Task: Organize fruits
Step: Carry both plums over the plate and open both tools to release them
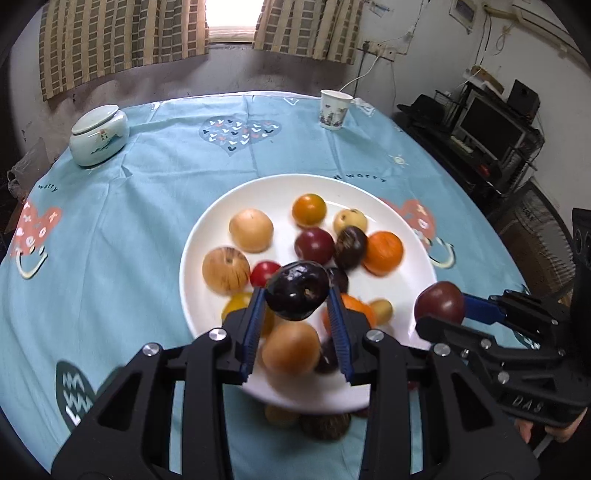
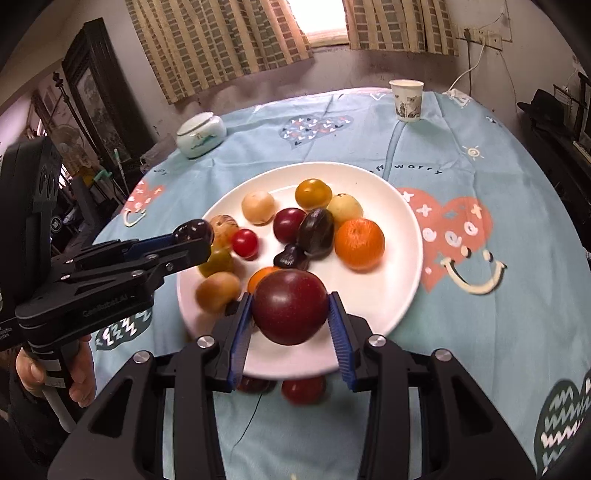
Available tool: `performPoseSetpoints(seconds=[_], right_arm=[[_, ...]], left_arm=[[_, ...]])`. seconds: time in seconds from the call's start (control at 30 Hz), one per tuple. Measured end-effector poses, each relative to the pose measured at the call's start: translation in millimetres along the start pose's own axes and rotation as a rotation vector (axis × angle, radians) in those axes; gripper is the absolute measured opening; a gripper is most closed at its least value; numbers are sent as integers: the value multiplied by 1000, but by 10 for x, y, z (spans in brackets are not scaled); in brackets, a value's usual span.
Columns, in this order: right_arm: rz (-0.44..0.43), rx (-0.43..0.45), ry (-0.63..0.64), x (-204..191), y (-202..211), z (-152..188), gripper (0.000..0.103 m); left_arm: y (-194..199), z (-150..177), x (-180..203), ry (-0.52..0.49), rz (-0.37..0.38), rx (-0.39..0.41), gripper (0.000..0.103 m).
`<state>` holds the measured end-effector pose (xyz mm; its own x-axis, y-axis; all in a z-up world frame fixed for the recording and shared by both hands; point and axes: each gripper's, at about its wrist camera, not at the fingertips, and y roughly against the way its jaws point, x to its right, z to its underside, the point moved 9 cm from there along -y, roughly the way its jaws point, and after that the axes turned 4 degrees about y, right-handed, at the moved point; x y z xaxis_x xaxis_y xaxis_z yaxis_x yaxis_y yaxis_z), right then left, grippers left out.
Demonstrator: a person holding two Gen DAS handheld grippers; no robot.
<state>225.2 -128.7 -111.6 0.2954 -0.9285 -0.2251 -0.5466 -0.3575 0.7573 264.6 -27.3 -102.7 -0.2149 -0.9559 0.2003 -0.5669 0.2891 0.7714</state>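
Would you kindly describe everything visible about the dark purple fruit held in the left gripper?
The dark purple fruit is round, glossy and almost black, like a plum, with pale speckles and a small stem scar facing the camera. The left gripper is shut on it, its blue ribbed fingers pressing both sides. It hangs in the air above the near part of the white round plate, touching nothing else. In the right wrist view it shows at the gripper's tip.

A light blue tablecloth (image 1: 155, 221) with printed hearts and smiley faces covers the surface. At the upper left of the left wrist view stands a lidded white ceramic jar (image 1: 99, 134); at the upper right, a patterned paper cup (image 1: 334, 109). Striped curtains (image 1: 122, 37) flank a bright window (image 1: 231, 14) along the top. A dark monitor (image 1: 491, 129) sits at the far right.
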Motion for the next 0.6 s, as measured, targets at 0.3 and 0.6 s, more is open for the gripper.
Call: performPoseSetpoints(seconds=[0.3,0.6], right_arm=[[0,-30,6,78,-274,-156,41],[59,-77,32,94,-438,-178,44]], left_arm=[[-287,-121,-6,-11,-5,-31,35],[-397,-185,-42,-11,-30,-41,40]])
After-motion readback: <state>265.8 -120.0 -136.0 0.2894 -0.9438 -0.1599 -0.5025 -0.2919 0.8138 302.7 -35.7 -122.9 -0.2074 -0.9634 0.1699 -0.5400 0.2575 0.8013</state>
